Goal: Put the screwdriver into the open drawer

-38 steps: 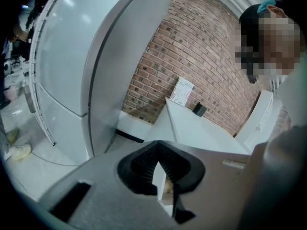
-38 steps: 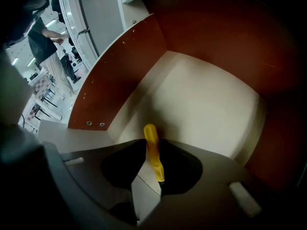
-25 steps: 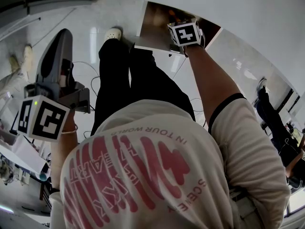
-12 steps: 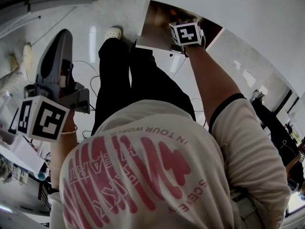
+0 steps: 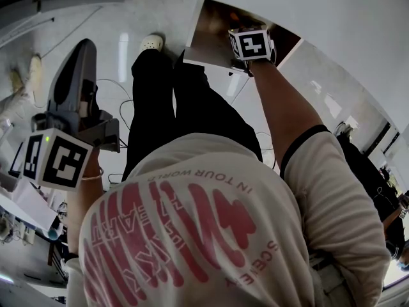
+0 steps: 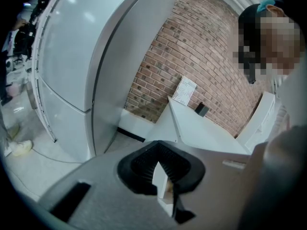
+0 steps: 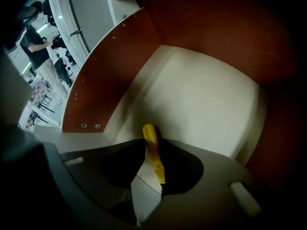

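The open drawer (image 5: 211,34) has brown walls and a pale floor (image 7: 201,95), and it sits at the top of the head view. My right gripper (image 7: 149,140) reaches down into it, its marker cube (image 5: 250,43) above the drawer. Its jaws are shut on the screwdriver (image 7: 153,155) by its yellow handle, which lies slanted between the pads just over the drawer floor. The shaft is hidden. My left gripper (image 5: 82,50) hangs at the left, well away from the drawer. Its jaws (image 6: 158,164) stand a narrow gap apart with nothing between them.
The person's black trousers (image 5: 160,107) and a white shoe (image 5: 152,43) stand right before the drawer on a glossy pale floor. A white cabinet top (image 5: 332,18) runs above the drawer. A tall grey fridge (image 6: 81,66) and a brick wall (image 6: 206,51) face the left gripper.
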Motion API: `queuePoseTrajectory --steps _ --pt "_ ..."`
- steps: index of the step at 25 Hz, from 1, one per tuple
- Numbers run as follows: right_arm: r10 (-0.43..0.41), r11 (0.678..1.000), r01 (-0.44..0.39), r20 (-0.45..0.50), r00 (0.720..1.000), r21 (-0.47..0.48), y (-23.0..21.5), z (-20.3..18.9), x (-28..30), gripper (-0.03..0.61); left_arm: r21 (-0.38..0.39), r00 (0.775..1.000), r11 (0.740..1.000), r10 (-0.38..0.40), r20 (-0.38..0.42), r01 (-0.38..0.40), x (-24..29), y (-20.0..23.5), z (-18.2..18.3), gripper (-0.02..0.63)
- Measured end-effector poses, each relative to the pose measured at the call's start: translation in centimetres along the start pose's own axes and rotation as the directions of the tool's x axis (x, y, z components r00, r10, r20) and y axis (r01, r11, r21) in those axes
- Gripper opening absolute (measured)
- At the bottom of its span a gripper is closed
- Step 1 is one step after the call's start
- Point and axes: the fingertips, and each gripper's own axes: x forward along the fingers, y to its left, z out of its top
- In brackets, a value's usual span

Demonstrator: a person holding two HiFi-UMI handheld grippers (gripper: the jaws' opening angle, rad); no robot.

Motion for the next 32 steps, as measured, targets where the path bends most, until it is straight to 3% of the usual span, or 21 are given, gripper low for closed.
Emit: queuePoseTrajectory --steps 24,32 --pt "0.035 0.999 -0.034 0.028 0.999 -0.014 -0.2 0.5 -1.2 0.106 0.008 1.000 1.000 -0.003 -0.007 0.003 0.8 -2.7 1.1 0.006" --pt "0.027 0.999 -0.027 -0.008 1.000 -0.039 0.3 0.5 0.5 0.109 -0.013 0.999 1.000 0.027 -0.031 -0.027 0.4 -1.2 0.3 0.006"
